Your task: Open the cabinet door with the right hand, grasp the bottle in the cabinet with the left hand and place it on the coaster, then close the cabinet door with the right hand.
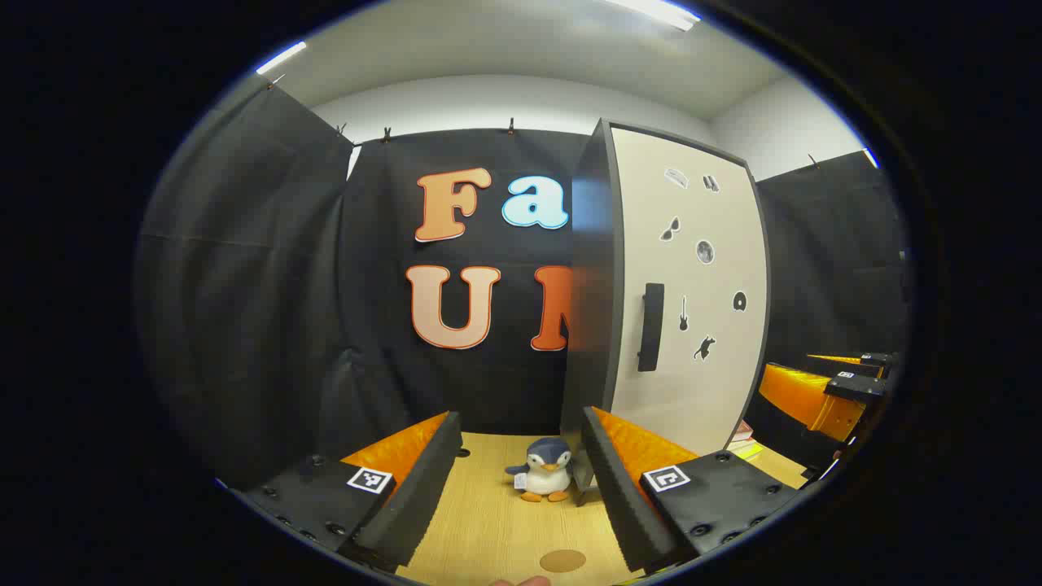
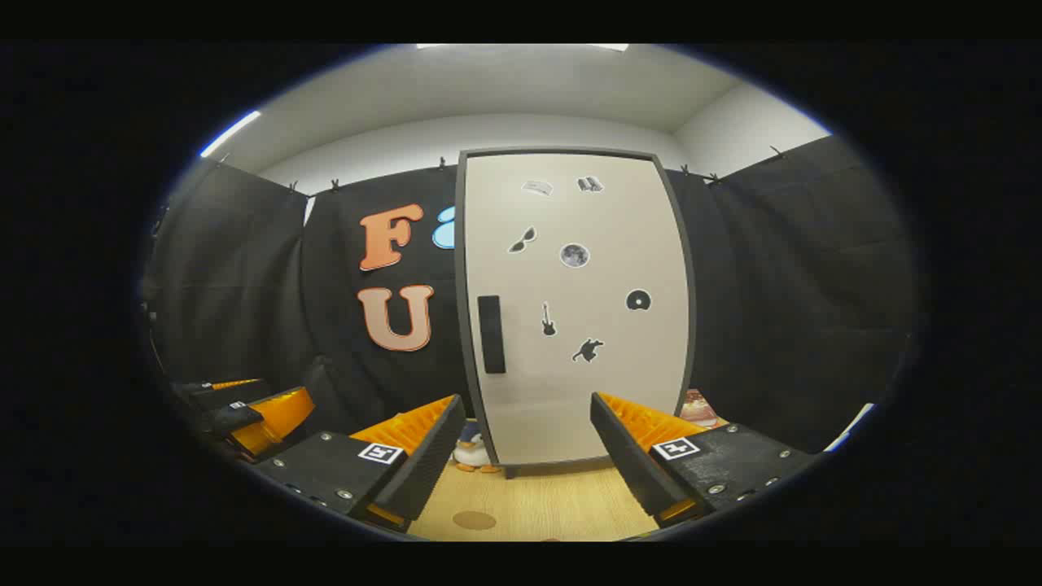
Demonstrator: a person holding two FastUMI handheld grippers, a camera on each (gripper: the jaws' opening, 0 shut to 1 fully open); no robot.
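Nearest the lens: left hand-held gripper (image 1: 521, 488), fingers spread wide, nothing between them, hovering over the wooden counter (image 1: 488, 529) in front of the cabinet (image 1: 594, 268). Same for the right hand-held gripper (image 2: 525, 460): wide apart, empty, facing the cabinet door (image 2: 578, 309) head-on, not touching it. Door shut flush in both views, dark handle (image 2: 491, 334) near its left edge, untouched. Round brown coaster (image 1: 562, 560) flat on the counter, in front of the cabinet and to the left of the door, bare. Small penguin toy (image 1: 544, 478) upright just beside the cabinet's lower left corner, behind the coaster. Bottle presumably inside the cabinet, behind the closed door; cannot tell its spot or posture. Some books (image 1: 742, 439) low on the cabinet's right side.

Judged from this: nothing done yet. Left to do: pull the door open with the right, lift the bottle out with the left, set it on the coaster, close the door with the right.
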